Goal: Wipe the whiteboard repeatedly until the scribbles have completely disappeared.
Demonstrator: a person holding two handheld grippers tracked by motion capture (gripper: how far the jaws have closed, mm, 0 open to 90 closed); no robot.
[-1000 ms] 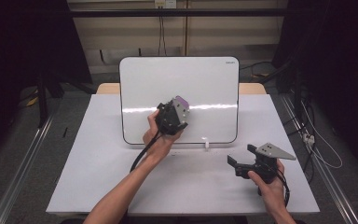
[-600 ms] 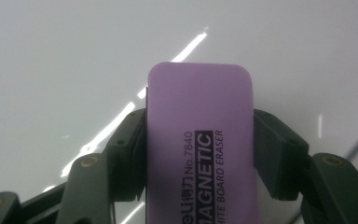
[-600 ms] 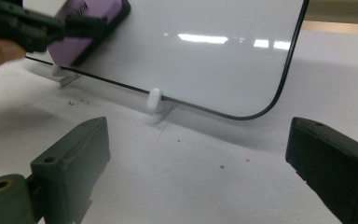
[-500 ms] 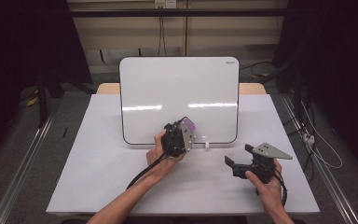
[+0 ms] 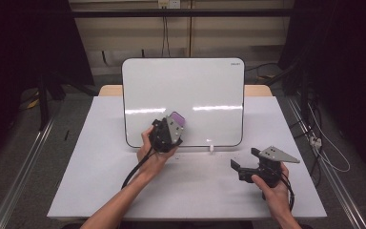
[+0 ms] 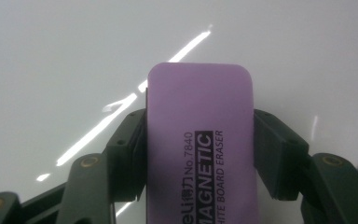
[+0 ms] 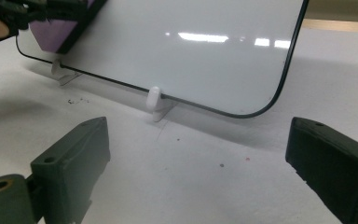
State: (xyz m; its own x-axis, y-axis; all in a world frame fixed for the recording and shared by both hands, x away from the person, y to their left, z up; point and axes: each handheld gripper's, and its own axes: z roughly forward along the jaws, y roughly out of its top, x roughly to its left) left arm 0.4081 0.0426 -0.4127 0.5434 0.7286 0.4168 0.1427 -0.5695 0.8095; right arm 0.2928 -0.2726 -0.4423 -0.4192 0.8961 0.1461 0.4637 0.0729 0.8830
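Note:
A white board (image 5: 183, 90) stands upright on small white clips (image 7: 154, 100) at the middle of the table. My left gripper (image 5: 171, 125) is shut on a purple magnetic board eraser (image 5: 177, 118) and holds it against the lower left of the board's face. In the left gripper view the eraser (image 6: 200, 102) sits between the two black jaws of the left gripper (image 6: 199, 154), with the glossy board behind it. My right gripper (image 5: 246, 165) rests low over the table at the right, and the right gripper (image 7: 198, 158) is open with nothing between its jaws. The eraser (image 7: 51, 30) also appears at the upper left of the right gripper view.
The white table top (image 5: 100, 157) reaches out to both sides of the board. Dark specks (image 7: 74, 100) lie on it below the board's lower edge. Black cables (image 5: 133, 171) trail from both grippers. A metal rail (image 5: 24, 167) runs along the floor at the left.
The left gripper slid the eraser down the board's face and rightward, then back a little to the left. The right gripper stayed where it was.

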